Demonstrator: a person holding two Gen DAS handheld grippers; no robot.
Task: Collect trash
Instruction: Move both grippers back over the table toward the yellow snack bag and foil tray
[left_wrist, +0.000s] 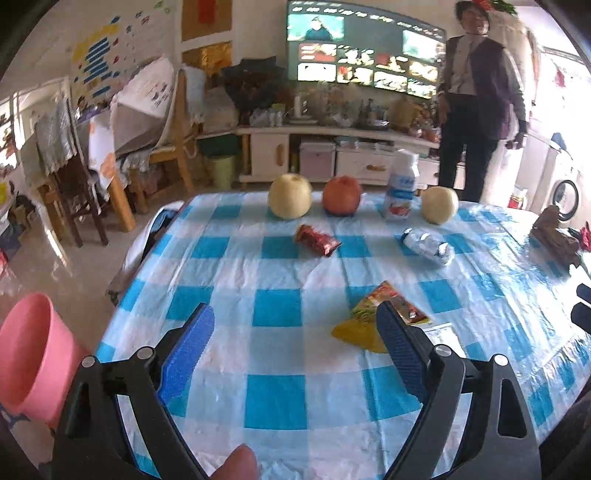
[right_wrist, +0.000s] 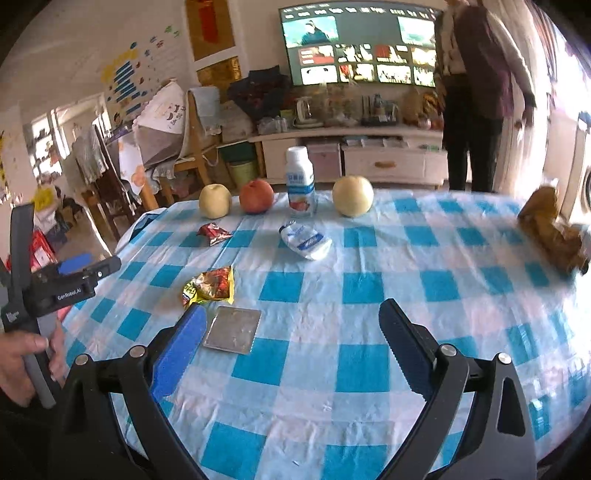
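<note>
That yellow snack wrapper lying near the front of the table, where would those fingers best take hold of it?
Probably the raised, crumpled edge of the yellow snack wrapper, coming from above with the left gripper, which is open and nearest. The wrapper lies puffed up, not flat, so its folds give the fingers something to pinch.

- The lower edge of the yellow snack wrapper (left_wrist: 364, 325) was hidden behind the left gripper's (left_wrist: 295, 325) right finger.
- The pink bin (left_wrist: 31, 354) at nine o'clock was cut off by the left-wrist frame edge.
- The brown object (right_wrist: 554, 236) at three o'clock was blurred and could not be identified.
- The bystander's (right_wrist: 476, 96) head was cropped from the right-wrist view.
</note>
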